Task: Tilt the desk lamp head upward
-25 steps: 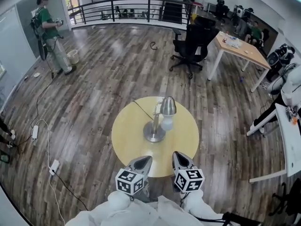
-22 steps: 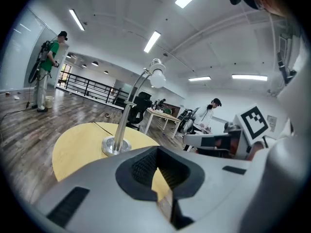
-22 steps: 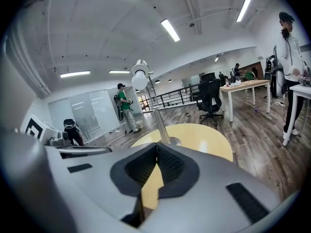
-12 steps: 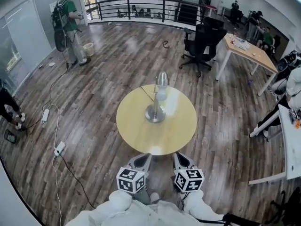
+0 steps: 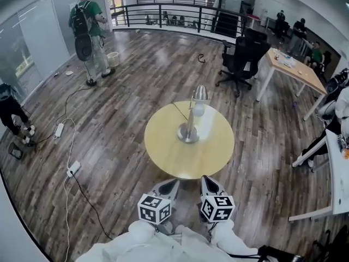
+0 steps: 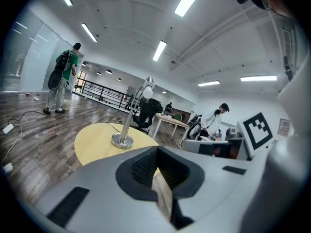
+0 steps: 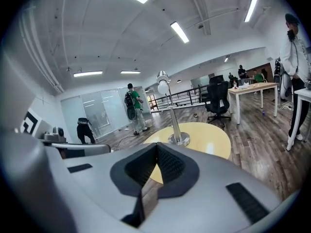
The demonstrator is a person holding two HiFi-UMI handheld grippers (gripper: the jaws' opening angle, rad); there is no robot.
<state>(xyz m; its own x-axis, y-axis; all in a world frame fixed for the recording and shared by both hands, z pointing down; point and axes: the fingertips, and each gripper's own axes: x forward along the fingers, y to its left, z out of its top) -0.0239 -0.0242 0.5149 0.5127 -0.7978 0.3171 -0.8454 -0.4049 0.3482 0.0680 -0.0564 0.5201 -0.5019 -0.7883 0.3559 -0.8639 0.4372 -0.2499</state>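
A silver desk lamp [image 5: 188, 131] stands near the middle of a round yellow table [image 5: 169, 157]. Its head [image 5: 200, 94] sits atop a slim stem, with a pale bulb below the shade. My left gripper [image 5: 168, 188] and right gripper [image 5: 207, 183] are held side by side close to my body, short of the table's near edge. Both are shut with nothing in them. In the left gripper view the lamp [image 6: 122, 140] lies beyond the left gripper [image 6: 155, 166]. In the right gripper view the lamp [image 7: 179, 139] is ahead of the right gripper [image 7: 156, 161].
A black office chair [image 5: 242, 53] and a wooden desk [image 5: 292, 64] stand at the back right. A white table [image 5: 338, 173] edges in at the right. Cables and a power strip [image 5: 73, 168] lie on the floor at the left. A person with a backpack [image 5: 87, 31] stands far left.
The head view has swung, so the table and lamp now sit further from my grippers and a little right. Both grippers stay shut near my body.
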